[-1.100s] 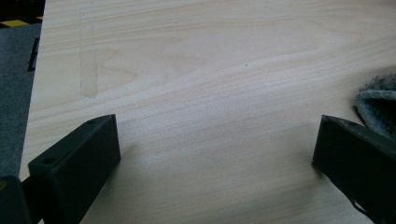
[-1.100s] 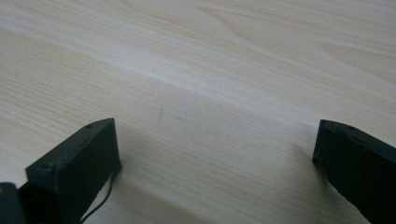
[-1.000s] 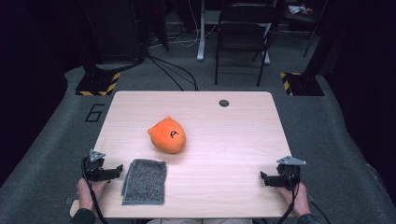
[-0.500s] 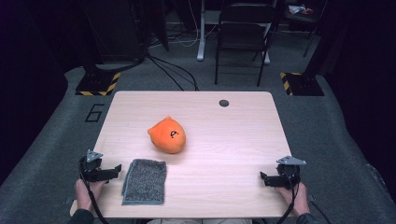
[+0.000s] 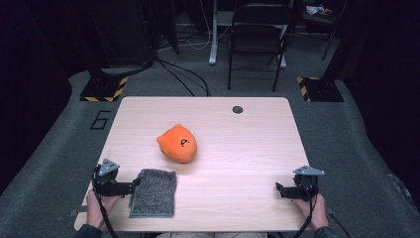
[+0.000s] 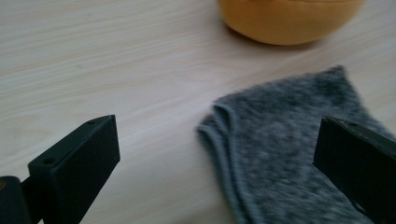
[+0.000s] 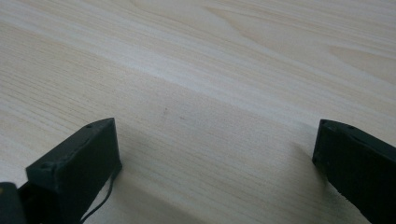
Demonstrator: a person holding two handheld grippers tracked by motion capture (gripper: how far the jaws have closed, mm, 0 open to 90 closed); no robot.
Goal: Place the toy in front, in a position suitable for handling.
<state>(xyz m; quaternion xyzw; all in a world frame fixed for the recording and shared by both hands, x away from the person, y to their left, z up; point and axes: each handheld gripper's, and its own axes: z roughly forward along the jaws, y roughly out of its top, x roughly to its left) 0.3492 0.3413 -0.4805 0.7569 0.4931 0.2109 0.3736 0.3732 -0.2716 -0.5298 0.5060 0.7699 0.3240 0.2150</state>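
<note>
The left gripper (image 5: 134,187) sits at the near left of the table (image 5: 247,144) with its jaws spread wide, the folded grey cloth (image 5: 154,192) lying directly ahead and partly between them; beyond the cloth, the orange plush toy (image 5: 177,143) blocks the forward path toward the table centre. The right gripper (image 5: 280,190), jaws likewise spread, faces bare wood, and the whole right half of the table is unobstructed up to a small dark disc (image 5: 237,109) near the far edge.
</note>
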